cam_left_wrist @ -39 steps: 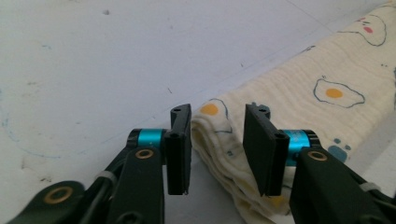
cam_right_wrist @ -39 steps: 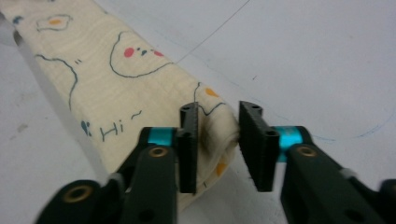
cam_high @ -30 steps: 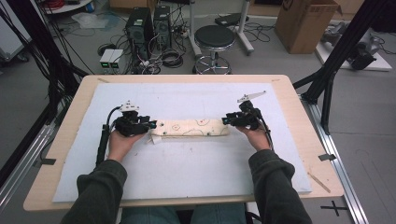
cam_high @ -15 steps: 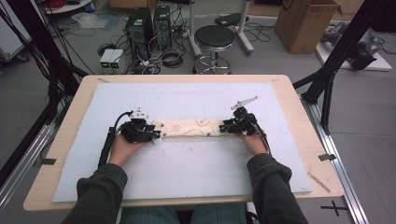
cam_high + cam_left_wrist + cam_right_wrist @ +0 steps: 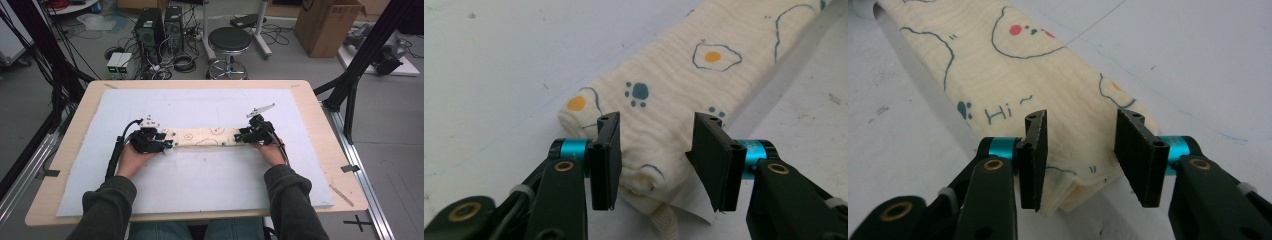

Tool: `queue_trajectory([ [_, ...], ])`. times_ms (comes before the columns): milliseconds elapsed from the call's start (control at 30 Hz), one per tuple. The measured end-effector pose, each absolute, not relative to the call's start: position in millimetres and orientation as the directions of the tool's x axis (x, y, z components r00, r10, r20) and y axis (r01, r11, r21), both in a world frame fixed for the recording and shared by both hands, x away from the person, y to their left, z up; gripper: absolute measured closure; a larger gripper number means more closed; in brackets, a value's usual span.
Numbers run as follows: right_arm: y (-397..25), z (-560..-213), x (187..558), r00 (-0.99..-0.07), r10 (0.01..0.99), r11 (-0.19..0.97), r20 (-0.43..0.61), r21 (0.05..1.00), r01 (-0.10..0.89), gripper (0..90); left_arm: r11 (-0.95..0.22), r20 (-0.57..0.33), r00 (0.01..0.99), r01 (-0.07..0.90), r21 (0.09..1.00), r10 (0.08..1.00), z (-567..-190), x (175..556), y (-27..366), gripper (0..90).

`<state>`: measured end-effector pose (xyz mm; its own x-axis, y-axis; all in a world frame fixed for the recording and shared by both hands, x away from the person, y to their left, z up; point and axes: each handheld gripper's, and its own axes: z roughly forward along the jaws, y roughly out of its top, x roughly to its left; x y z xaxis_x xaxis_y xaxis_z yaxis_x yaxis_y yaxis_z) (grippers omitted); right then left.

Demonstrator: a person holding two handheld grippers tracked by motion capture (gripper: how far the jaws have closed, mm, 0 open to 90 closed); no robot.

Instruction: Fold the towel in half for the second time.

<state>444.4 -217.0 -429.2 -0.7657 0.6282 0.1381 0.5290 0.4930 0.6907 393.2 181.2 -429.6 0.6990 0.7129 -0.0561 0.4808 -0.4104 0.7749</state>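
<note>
Folded cream cloth (image 5: 202,137), printed with fried eggs, paw prints and bear faces, lies as a long narrow strip across the middle of the high view, on the white sheet (image 5: 200,190) that covers the wooden worktop (image 5: 327,145). Its left end sits at the left gripper (image 5: 167,144) and its right end at the right gripper (image 5: 241,135), each held in one of the person's hands coming up from the bottom of the frame.

In the left gripper view, the left gripper (image 5: 656,150) has its jaws spread wide, one on either side of the cloth's (image 5: 674,100) bunched end; the cloth lies between them at the centre of the frame, unpinched, with a bit of white cord (image 5: 665,222) showing at the bottom edge.

In the right gripper view, the right gripper (image 5: 1080,150) likewise stands wide, straddling the folded corner of the cloth (image 5: 1038,75), which runs away toward the upper left of the frame. Whether the jaw faces touch the fabric cannot be told.
</note>
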Motion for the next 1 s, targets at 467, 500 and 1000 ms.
queue_trajectory([
  [467, -224.5, -410.8, 434.3, -0.733, 0.648, 0.365, 0.206, 0.761, 0.537, 34.9, -0.341, -0.093, 0.7, 0.454, 0.823, 0.708, -413.6, 383.1, 183.7, 46.2],
  [500, -225.0, -409.6, 433.4, -0.732, 0.648, 0.359, 0.209, 0.764, 0.536, 33.3, -0.334, -0.099, 0.698, 0.456, 0.825, 0.709, -412.2, 382.0, 184.0, 44.5],
  [1000, -233.5, -394.3, 419.2, -0.718, 0.655, 0.3, 0.236, 0.791, 0.534, 20.2, -0.314, -0.104, 0.707, 0.435, 0.844, 0.7, -398.7, 370.3, 188.4, 36.3],
])
